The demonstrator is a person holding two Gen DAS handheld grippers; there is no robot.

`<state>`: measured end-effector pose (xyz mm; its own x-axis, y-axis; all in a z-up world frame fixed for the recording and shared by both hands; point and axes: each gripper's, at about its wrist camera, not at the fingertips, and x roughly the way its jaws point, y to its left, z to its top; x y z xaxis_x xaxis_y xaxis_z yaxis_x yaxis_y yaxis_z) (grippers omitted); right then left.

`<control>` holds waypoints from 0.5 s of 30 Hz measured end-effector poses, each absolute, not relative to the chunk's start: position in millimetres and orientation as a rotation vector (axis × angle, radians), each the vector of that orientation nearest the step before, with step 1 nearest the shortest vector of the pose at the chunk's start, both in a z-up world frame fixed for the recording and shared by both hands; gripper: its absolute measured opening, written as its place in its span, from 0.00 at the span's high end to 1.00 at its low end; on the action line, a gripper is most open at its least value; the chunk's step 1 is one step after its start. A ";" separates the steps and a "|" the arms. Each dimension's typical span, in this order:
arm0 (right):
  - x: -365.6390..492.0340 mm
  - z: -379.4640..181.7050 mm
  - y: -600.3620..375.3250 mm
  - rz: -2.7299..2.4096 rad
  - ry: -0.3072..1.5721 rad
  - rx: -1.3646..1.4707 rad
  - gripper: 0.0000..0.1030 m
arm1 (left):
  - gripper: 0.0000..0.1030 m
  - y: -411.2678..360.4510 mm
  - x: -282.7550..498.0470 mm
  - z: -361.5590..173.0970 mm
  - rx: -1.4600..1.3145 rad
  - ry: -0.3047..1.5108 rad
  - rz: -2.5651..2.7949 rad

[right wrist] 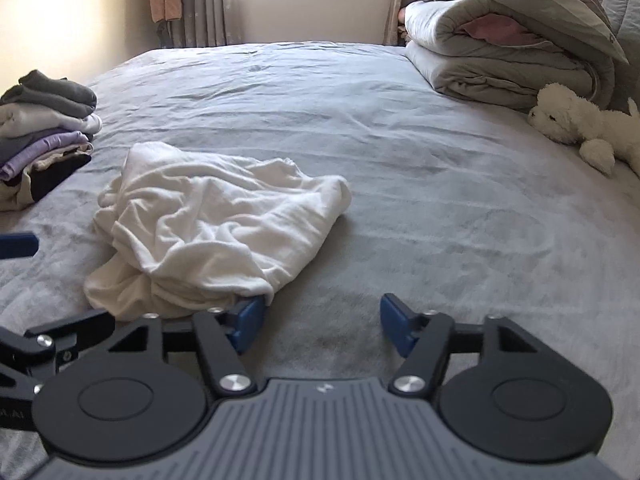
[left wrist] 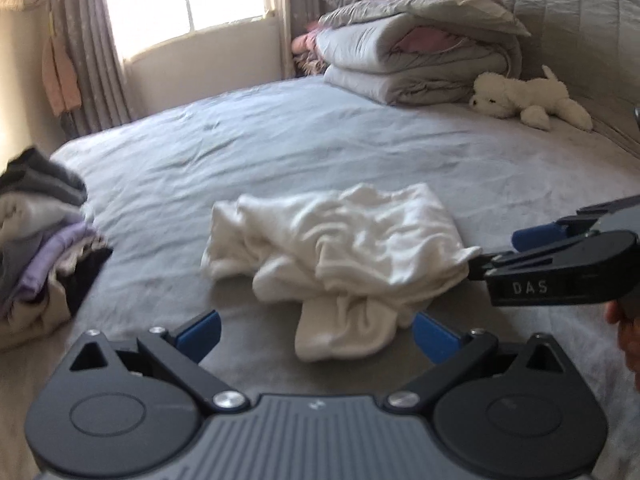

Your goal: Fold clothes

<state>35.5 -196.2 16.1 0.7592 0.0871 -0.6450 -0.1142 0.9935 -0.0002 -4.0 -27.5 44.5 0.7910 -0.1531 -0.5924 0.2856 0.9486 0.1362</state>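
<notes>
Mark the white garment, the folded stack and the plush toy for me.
white garment [right wrist: 216, 220], right wrist view, on its crumpled middle.
folded stack [right wrist: 44, 136], right wrist view, on the purple layer.
plush toy [left wrist: 532, 100], left wrist view, on its body.

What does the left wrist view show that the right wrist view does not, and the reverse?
Only the left wrist view shows the right claw from the side, at the edge of the white garment, plus part of the person's hand. Only the right wrist view shows that claw's open fingers from behind, one blue pad touching the garment's edge. Both share the crumpled garment, the stack of folded clothes, the folded duvet, the plush toy and the bed.
</notes>
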 end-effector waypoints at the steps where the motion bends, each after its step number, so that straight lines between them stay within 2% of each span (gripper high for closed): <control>1: 36.5 17.9 -197.3 0.117 0.693 -0.042 0.46 | 0.01 -26.7 -1.5 43.0 0.232 0.617 -0.234; 3: 39.2 23.1 -198.7 0.130 0.671 -0.055 0.57 | 0.01 -22.5 3.2 39.1 0.229 0.637 -0.219; 6: 40.5 29.9 -198.7 0.156 0.634 -0.080 0.57 | 0.01 -11.5 12.1 38.5 0.187 0.659 -0.202; 8: 40.2 32.2 -196.0 0.196 0.625 -0.091 0.50 | 0.01 -4.6 17.5 38.8 0.157 0.665 -0.194; 9: 40.1 32.9 -193.8 0.220 0.621 -0.098 0.40 | 0.01 -1.9 20.2 38.7 0.143 0.669 -0.193; 10: 40.6 32.9 -190.8 0.253 0.619 -0.108 0.30 | 0.04 0.0 23.0 38.3 0.129 0.675 -0.193; 11: 40.9 32.8 -187.5 0.286 0.612 -0.122 0.26 | 0.10 1.6 26.0 37.8 0.114 0.682 -0.192; 12: 41.3 32.4 -183.0 0.312 0.602 -0.145 0.25 | 0.13 3.2 29.1 37.3 0.098 0.689 -0.190; 14: 45.3 29.4 -171.0 0.368 0.594 -0.213 0.25 | 0.30 5.2 34.5 35.9 0.070 0.693 -0.199; 15: 49.4 25.9 -165.7 0.388 0.597 -0.249 0.26 | 0.33 6.1 37.2 35.2 0.056 0.693 -0.205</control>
